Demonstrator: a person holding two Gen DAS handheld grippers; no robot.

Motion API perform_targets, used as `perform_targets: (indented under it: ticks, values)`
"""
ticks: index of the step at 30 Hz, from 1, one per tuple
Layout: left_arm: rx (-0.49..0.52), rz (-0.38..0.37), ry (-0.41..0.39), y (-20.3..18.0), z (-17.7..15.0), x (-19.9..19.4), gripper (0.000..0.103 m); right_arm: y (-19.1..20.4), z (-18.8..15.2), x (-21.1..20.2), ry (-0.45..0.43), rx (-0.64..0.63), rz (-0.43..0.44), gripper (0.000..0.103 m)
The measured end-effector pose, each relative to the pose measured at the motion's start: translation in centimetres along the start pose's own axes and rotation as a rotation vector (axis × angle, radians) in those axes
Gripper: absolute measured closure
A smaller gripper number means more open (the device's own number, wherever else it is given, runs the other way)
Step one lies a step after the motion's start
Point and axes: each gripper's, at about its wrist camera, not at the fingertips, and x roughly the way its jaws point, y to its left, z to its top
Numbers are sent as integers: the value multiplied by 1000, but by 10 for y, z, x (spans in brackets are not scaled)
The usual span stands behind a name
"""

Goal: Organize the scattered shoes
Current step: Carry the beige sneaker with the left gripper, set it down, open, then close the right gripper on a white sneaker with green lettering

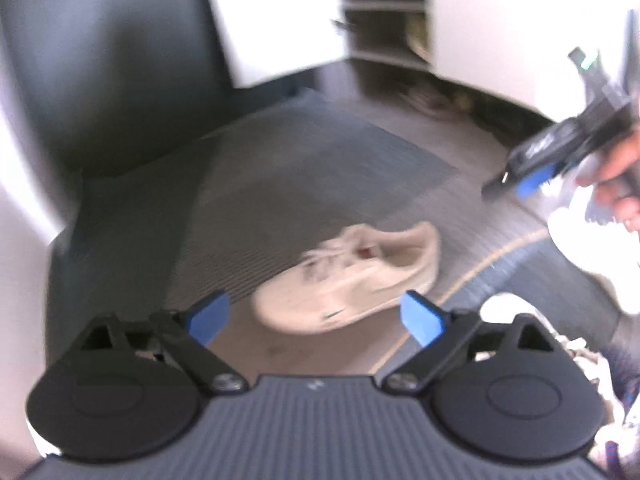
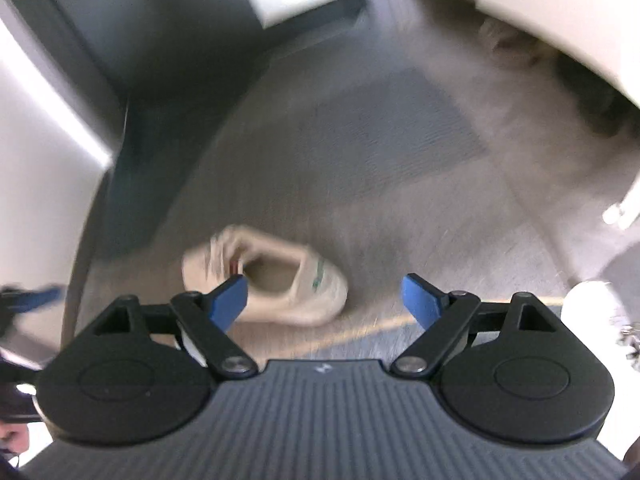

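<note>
A beige lace-up sneaker (image 1: pixel 348 276) lies on its side on the grey carpet, just beyond my left gripper (image 1: pixel 316 314), which is open with nothing between its blue pads. In the right wrist view the same sneaker (image 2: pixel 272 284) shows its opening, and it sits behind the left blue finger (image 2: pixel 228 304) of my right gripper (image 2: pixel 324 300), also open and empty. The right gripper (image 1: pixel 532 178) appears at the right edge of the left wrist view, held by a hand. More shoes (image 1: pixel 432 100) lie blurred at the foot of a shelf unit (image 1: pixel 384 12). Both views are motion-blurred.
A dark door or panel (image 1: pixel 112 64) stands at the back left, with white walls beside it. A darker carpet square (image 1: pixel 320 160) lies mid-floor. A yellow line (image 1: pixel 460 276) crosses the floor. The person's white shoe (image 2: pixel 592 308) and leg are at the right.
</note>
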Motion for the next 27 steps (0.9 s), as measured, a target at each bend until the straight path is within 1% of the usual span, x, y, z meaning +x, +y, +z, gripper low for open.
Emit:
perform_targets:
  ticks: [2, 3, 4, 5, 6, 7, 9, 10, 11, 12, 13, 14, 15, 19, 22, 23, 24, 27]
  values:
    - [-69, 24, -18, 15, -16, -22, 7, 3, 15, 27, 84, -27, -24, 23]
    - [-103, 36, -26, 23, -25, -33, 7, 6, 28, 51, 161, -32, -35, 25]
    - [-138, 47, -35, 31, -33, -44, 7, 9, 36, 68, 209, -27, -42, 26]
    - [-172, 59, -44, 38, -41, -55, 6, 10, 39, 77, 236, -22, -50, 27]
    - [-201, 67, -48, 45, -48, -62, 6, 15, 45, 94, 270, -30, -77, 32]
    - [-210, 59, -36, 48, -49, -60, 6, 19, 49, 105, 287, -43, -103, 33]
    - [-228, 44, -11, 55, -51, -54, 6, 29, 56, 131, 295, -97, -196, 35]
    - [-236, 35, -2, 59, -52, -52, 6, 31, 59, 144, 304, -88, -227, 40]
    - [-239, 22, -5, 61, -52, -50, 6, 31, 59, 150, 311, -72, -232, 44]
    - [-241, 19, -6, 63, -53, -48, 6, 32, 58, 158, 330, -59, -227, 52]
    - [-242, 18, -5, 65, -54, -46, 6, 35, 56, 169, 358, -64, -228, 61]
    - [-245, 16, -3, 68, -56, -43, 6, 39, 53, 180, 387, -83, -233, 67]
    - [-250, 18, 7, 72, -57, -39, 6, 41, 51, 187, 406, -93, -239, 76]
    - [-260, 18, 20, 86, -64, -33, 7, 45, 46, 212, 460, -146, -291, 80]
    - [-282, 9, 23, 93, -69, -32, 6, 48, 48, 218, 492, -194, -301, 81]
    - [-289, 6, 24, 95, -70, -32, 6, 49, 50, 217, 505, -188, -296, 81]
    - [-296, 3, 25, 98, -72, -31, 6, 47, 52, 213, 511, -153, -279, 80]
    - [-312, -7, 26, 103, -75, -31, 6, 40, 48, 198, 501, -75, -224, 76]
